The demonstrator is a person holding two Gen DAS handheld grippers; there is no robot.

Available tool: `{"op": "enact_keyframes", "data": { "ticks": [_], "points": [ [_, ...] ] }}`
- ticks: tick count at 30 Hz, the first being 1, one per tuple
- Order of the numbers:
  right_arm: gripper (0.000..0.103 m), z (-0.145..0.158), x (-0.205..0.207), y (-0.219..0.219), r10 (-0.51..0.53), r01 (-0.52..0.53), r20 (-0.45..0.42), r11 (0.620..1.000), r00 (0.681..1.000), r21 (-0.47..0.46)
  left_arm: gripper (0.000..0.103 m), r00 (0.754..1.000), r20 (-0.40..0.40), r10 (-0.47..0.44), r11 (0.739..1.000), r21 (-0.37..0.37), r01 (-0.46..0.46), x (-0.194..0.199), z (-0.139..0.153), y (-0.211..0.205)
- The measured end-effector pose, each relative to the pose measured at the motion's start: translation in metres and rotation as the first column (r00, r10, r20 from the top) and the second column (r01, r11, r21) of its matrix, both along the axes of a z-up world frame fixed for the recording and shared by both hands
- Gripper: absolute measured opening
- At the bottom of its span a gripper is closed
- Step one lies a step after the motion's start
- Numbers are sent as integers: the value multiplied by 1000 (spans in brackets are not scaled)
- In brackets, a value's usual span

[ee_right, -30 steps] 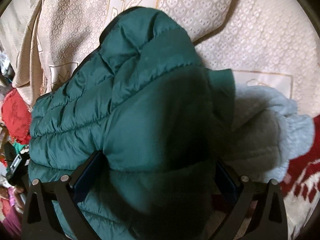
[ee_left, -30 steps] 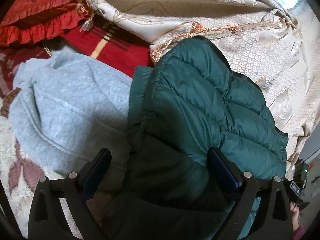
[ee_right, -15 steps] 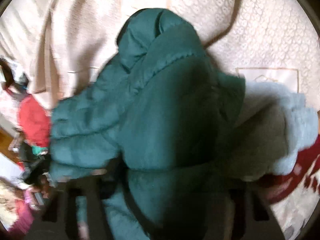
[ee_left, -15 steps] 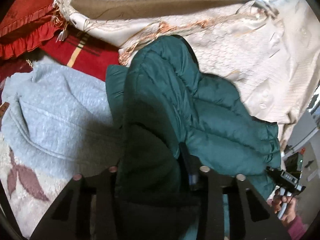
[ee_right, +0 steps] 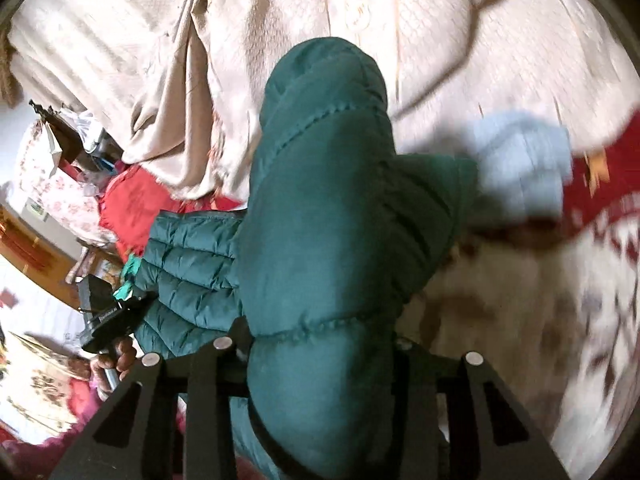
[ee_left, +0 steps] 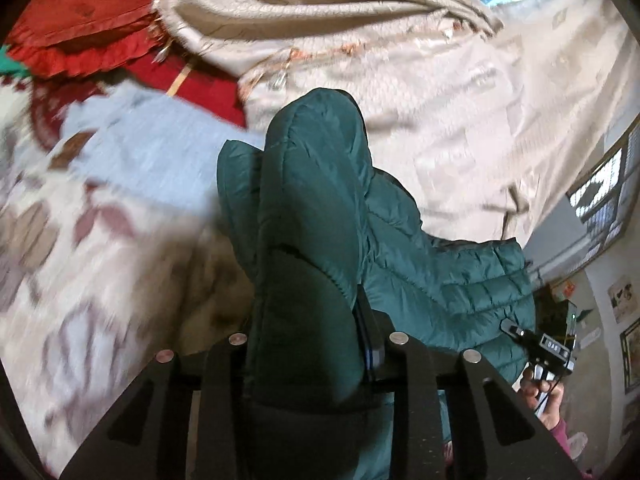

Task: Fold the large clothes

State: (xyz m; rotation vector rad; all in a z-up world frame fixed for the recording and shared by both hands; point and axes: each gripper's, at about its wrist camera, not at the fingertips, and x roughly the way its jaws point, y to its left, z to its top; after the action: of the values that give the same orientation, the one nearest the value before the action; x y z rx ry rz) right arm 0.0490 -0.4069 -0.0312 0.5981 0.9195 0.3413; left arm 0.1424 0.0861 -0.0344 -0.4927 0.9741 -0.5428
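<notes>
A dark green quilted puffer jacket (ee_left: 320, 208) hangs bunched between both grippers, lifted off the bed. My left gripper (ee_left: 308, 340) is shut on one end of it; the fabric fills the jaws and hides the pads. My right gripper (ee_right: 320, 344) is shut on the other end of the jacket (ee_right: 328, 208), which bulges over the fingers. The rest of the jacket droops between the two. The right gripper and the hand holding it show in the left wrist view (ee_left: 548, 352); the left one shows in the right wrist view (ee_right: 108, 320).
A light grey sweatshirt (ee_left: 152, 136) lies on the patterned red and white blanket (ee_left: 80, 272) behind the jacket, also in the right wrist view (ee_right: 524, 160). A cream embroidered bedcover (ee_left: 460, 100) is heaped beyond. A red ruffled cushion (ee_left: 80, 32) sits far left.
Both grippers went from open around the jacket to shut on it. They have lifted it up and back, away from the grey sweatshirt, and the jacket now hangs bunched.
</notes>
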Motion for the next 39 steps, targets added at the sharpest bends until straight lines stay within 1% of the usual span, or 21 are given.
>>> {"op": "enact_keyframes", "data": {
  "ticks": [2, 3, 4, 5, 6, 7, 8, 9, 11, 12, 15, 18, 19, 21, 24, 28, 31, 33, 34, 36, 39],
  "points": [
    [40, -9, -29, -1, -6, 7, -38, 999, 999, 31, 16, 999, -30, 16, 1000, 25, -15, -19, -6, 8],
    [42, -13, -38, 0, -11, 13, -52, 999, 999, 30, 21, 999, -45, 27, 999, 48, -25, -30, -12, 11],
    [48, -18, -45, 2, -19, 20, -64, 1000, 998, 18, 24, 998, -57, 39, 994, 101, -33, -36, -19, 11],
    [54, -24, -49, 7, -32, 31, -78, 999, 996, -12, 32, 997, -62, 47, 990, 136, -38, -37, -23, 9],
    [65, -33, -54, 7, -54, 48, -100, 997, 993, -60, 43, 994, -79, 79, 981, 185, -63, -37, -33, 8],
    [79, -45, -55, 8, -81, 64, -143, 991, 986, -121, 50, 990, -91, 106, 976, 202, -85, -36, -39, 9],
    [85, -56, -52, 12, -99, 64, -179, 979, 979, -192, 61, 987, -85, 137, 970, 215, -116, -35, -43, 10],
    [91, -61, -50, 14, -108, 64, -186, 971, 977, -229, 65, 984, -75, 163, 964, 223, -143, -35, -43, 11],
    [91, -63, -49, 15, -119, 74, -166, 964, 979, -254, 65, 978, -73, 196, 955, 242, -173, -41, -39, 13],
    [91, -58, -50, 17, -123, 74, -165, 958, 979, -277, 65, 975, -70, 209, 950, 250, -186, -44, -36, 14],
    [91, -35, -57, 29, -162, 104, -126, 922, 979, -372, 65, 970, -15, 244, 927, 296, -229, -63, -21, 16],
    [91, -5, -73, 36, -188, 144, -52, 881, 981, -451, 65, 966, 46, 255, 906, 336, -255, -81, -6, 11],
    [91, 0, -81, 27, -192, 153, -40, 880, 981, -450, 65, 964, 64, 260, 902, 341, -266, -85, -2, 10],
    [91, 15, -95, 26, -196, 174, -6, 887, 981, -429, 65, 958, 98, 270, 894, 345, -287, -96, 4, 8],
    [92, 32, -101, 44, -180, 173, 23, 892, 983, -417, 64, 951, 149, 270, 882, 358, -307, -109, 14, -1],
    [92, 40, -104, 77, -150, 156, 48, 889, 988, -431, 64, 942, 225, 249, 864, 387, -321, -127, 28, -16],
    [92, 42, -109, 102, -145, 158, 63, 882, 987, -444, 64, 930, 290, 228, 843, 419, -337, -141, 39, -28],
    [92, 43, -111, 118, -140, 156, 68, 888, 988, -432, 64, 917, 330, 222, 823, 440, -358, -150, 46, -35],
    [92, 44, -112, 125, -132, 153, 78, 894, 988, -422, 64, 912, 348, 216, 819, 444, -363, -155, 49, -39],
    [93, 46, -113, 141, -111, 140, 93, 900, 989, -414, 64, 907, 368, 204, 819, 444, -364, -163, 54, -44],
    [93, 50, -117, 159, -80, 116, 101, 894, 992, -433, 64, 905, 383, 186, 825, 439, -356, -172, 58, -49]
  ]
}}
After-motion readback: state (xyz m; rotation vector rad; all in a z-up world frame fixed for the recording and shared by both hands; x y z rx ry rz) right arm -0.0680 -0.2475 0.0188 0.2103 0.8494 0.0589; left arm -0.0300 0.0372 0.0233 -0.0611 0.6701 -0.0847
